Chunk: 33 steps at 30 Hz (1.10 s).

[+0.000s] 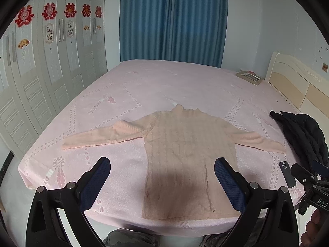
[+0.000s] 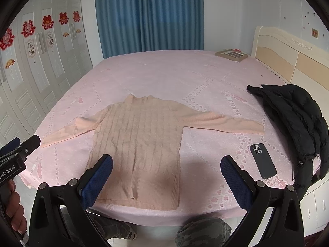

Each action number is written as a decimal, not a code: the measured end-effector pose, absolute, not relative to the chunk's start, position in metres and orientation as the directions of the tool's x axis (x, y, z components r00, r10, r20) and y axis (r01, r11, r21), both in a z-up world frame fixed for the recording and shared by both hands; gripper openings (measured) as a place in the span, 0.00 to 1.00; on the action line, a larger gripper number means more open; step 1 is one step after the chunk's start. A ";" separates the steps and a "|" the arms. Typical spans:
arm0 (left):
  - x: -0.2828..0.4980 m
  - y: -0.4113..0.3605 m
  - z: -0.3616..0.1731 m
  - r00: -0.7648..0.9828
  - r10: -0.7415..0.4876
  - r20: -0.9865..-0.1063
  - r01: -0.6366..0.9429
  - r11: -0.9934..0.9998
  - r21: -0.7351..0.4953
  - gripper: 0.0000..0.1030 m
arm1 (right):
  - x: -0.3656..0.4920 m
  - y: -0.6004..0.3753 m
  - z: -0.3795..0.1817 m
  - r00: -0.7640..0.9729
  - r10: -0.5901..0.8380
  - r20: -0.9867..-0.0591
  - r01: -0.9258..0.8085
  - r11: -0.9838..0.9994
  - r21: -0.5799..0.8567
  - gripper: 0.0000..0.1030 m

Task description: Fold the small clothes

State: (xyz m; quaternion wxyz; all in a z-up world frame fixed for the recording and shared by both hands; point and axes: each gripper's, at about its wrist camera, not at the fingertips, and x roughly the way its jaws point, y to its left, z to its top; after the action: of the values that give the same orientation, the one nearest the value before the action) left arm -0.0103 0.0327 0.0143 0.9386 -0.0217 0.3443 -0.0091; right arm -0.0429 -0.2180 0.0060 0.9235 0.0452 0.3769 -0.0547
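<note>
Left wrist view: left gripper [image 1: 162,177] has its jaws spread wide, nothing between them, hovering over the near edge of the bed [image 1: 185,78]. Pink cable-knit sweater [image 1: 185,154] lies flat just ahead, hem toward the claw, collar away, both sleeves stretched straight out sideways — laid out that way so the folds can start from a clean shape. Its body sits ahead and a bit right of centre between the jaws; the left sleeve reaches past the left finger. Right gripper [image 1: 312,175] shows at the far right edge, with a phone [image 1: 287,174] and a black puffer jacket [image 1: 304,135] near it.

Right wrist view: right gripper [image 2: 166,177] also spread apart and holding nothing, above the bed edge. Sweater's body lies ahead and left of centre; the right sleeve runs out beyond the right finger. Phone sits just past the right finger, jacket farther right, picture frame [image 2: 231,55] far ahead by the headboard. Left gripper's tip enters at left edge.

Judging by this, folding hasn't started; both claws look poised for a first grab, likely sleeves.
</note>
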 end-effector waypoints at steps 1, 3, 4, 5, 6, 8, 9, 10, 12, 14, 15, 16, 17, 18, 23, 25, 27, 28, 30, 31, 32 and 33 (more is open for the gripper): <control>-0.010 0.033 0.014 0.762 -0.034 -0.646 0.002 0.999 -0.051 0.99 | -0.043 -0.218 0.006 0.710 -0.066 -0.701 0.134 0.990 0.042 0.99; -0.010 0.035 0.015 0.763 -0.040 -0.646 0.003 0.998 -0.058 0.99 | -0.044 -0.215 0.006 0.710 -0.068 -0.701 0.132 0.991 0.037 0.99; -0.010 0.035 0.015 0.763 -0.041 -0.645 0.003 0.998 -0.060 0.99 | -0.043 -0.215 0.007 0.710 -0.070 -0.700 0.131 0.991 0.034 0.99; -0.010 0.035 0.016 0.764 -0.043 -0.644 0.005 0.998 -0.062 0.99 | -0.044 -0.214 0.007 0.711 -0.070 -0.699 0.129 0.991 0.032 0.99; -0.011 0.035 0.016 0.766 -0.045 -0.642 0.006 0.998 -0.062 0.99 | -0.045 -0.213 0.007 0.712 -0.071 -0.698 0.128 0.991 0.030 0.99; -0.011 0.035 0.016 0.767 -0.044 -0.640 0.008 0.998 -0.060 0.99 | -0.045 -0.211 0.008 0.714 -0.073 -0.696 0.128 0.991 0.028 0.99; -0.011 0.036 0.016 0.768 -0.045 -0.639 0.008 0.998 -0.060 0.99 | -0.046 -0.210 0.008 0.714 -0.072 -0.696 0.128 0.991 0.028 1.00; -0.011 0.036 0.016 0.768 -0.046 -0.638 0.008 0.998 -0.061 0.99 | -0.046 -0.210 0.008 0.715 -0.071 -0.696 0.127 0.991 0.030 1.00; -0.011 0.037 0.015 0.769 -0.047 -0.638 0.008 0.998 -0.064 0.99 | -0.046 -0.209 0.008 0.714 -0.071 -0.696 0.125 0.992 0.028 0.99; -0.011 0.038 0.015 0.768 -0.045 -0.639 0.007 0.998 -0.061 0.99 | -0.046 -0.208 0.008 0.715 -0.072 -0.695 0.123 0.992 0.023 0.99; -0.011 0.038 0.015 0.768 -0.043 -0.639 0.006 0.998 -0.060 0.99 | -0.046 -0.207 0.009 0.715 -0.072 -0.695 0.122 0.992 0.023 0.99; -0.011 0.039 0.015 0.767 -0.043 -0.640 0.005 0.998 -0.061 0.99 | -0.047 -0.207 0.009 0.715 -0.071 -0.695 0.122 0.992 0.024 0.99; -0.010 0.039 0.015 0.765 -0.044 -0.642 0.005 0.998 -0.062 0.99 | -0.047 -0.206 0.010 0.716 -0.070 -0.695 0.121 0.992 0.025 0.99; -0.010 0.040 0.015 0.764 -0.045 -0.644 0.005 0.998 -0.063 0.99 | -0.047 -0.206 0.011 0.717 -0.069 -0.693 0.121 0.992 0.026 0.99; -0.012 0.044 0.017 0.770 -0.042 -0.636 0.004 0.998 -0.061 0.99 | -0.047 -0.202 0.012 0.719 -0.067 -0.692 0.121 0.992 0.030 0.99; -0.013 0.046 0.017 0.771 -0.038 -0.636 0.002 0.998 -0.057 0.99 | -0.046 -0.201 0.013 0.720 -0.081 -0.689 0.126 0.992 0.015 0.99; -0.012 0.048 0.018 0.770 -0.038 -0.637 0.001 0.998 -0.057 0.99 | -0.046 -0.199 0.013 0.722 -0.083 -0.687 0.126 0.992 0.013 0.99; -0.012 0.048 0.017 0.769 -0.038 -0.638 0.000 0.998 -0.060 0.99 | -0.046 -0.199 0.013 0.722 -0.081 -0.687 0.127 0.992 0.017 0.99; -0.011 0.050 0.017 0.768 -0.039 -0.639 -0.003 0.998 -0.065 0.99 | -0.046 -0.200 0.013 0.722 -0.081 -0.687 0.130 0.991 0.019 0.99; -0.011 0.051 0.016 0.768 -0.039 -0.640 -0.003 0.998 -0.065 0.99 | -0.046 -0.200 0.013 0.722 -0.083 -0.687 0.130 0.991 0.017 0.99; -0.010 0.052 0.016 0.767 -0.041 -0.640 -0.002 0.998 -0.066 0.99 | -0.046 -0.199 0.014 0.721 -0.084 -0.687 0.130 0.991 0.016 1.00; -0.010 0.052 0.016 0.768 -0.041 -0.640 -0.001 0.998 -0.066 0.99 | -0.045 -0.199 0.014 0.721 -0.084 -0.688 0.130 0.991 0.015 1.00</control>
State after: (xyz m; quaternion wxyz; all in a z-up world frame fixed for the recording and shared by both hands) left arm -0.0100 0.0519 0.0164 0.9396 -0.0312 0.3407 -0.0106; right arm -0.0454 -0.1990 0.0136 0.9271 0.0311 0.3691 -0.0579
